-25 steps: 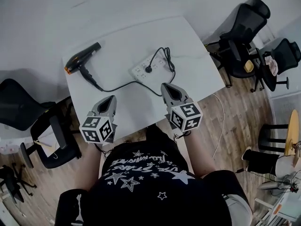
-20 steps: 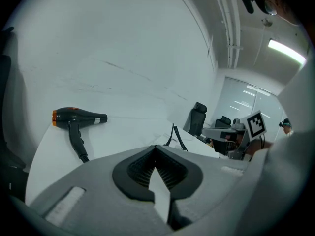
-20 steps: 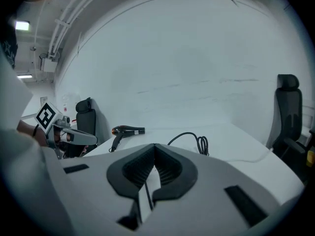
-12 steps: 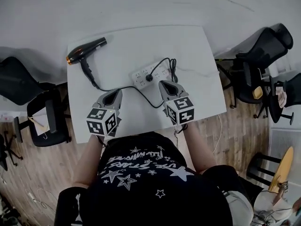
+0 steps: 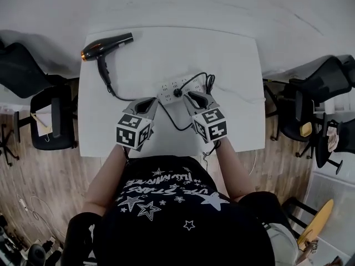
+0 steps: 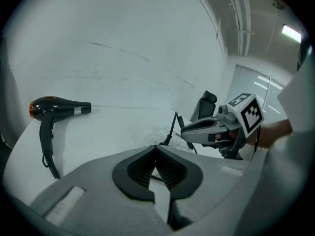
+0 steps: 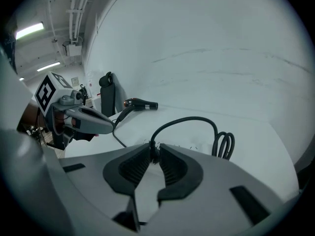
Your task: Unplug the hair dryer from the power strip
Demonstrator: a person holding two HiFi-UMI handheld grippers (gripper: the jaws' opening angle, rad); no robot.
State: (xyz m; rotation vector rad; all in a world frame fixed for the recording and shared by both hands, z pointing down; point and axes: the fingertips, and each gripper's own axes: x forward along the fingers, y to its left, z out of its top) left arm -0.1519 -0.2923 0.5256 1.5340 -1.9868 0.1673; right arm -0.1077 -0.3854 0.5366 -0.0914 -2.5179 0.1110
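hair dryer (image 5: pixel 108 45): lying at the upper left of the tabletop (image 5: pixel 233 54), its cord (image 5: pixel 109 89) trailing down and right toward the plug.
plug (image 5: pixel 177 93): sitting in the power strip (image 5: pixel 169 86) near the frame's middle, not yet pulled.
right gripper (image 7: pixel 154 154): its jaws have just been opening and are standing parted; the plug is showing in the gap at their tips, with no pad pressing on it.
left gripper (image 6: pixel 155 147): its jaws are resting clenched on nothing, hovering near the strip's left end.
risk, strip lifting: nothing is pinning the strip down, so a pull on the plug is likely dragging the whole strip up with it.
risk, bad grip: closing on the cord rather than the plug body is inviting a slip or a strained wire.
risk, snag: the coiled cable loop (image 7: pixel 224 144) is lying just right of the plug, where a jaw is liable to catch it.
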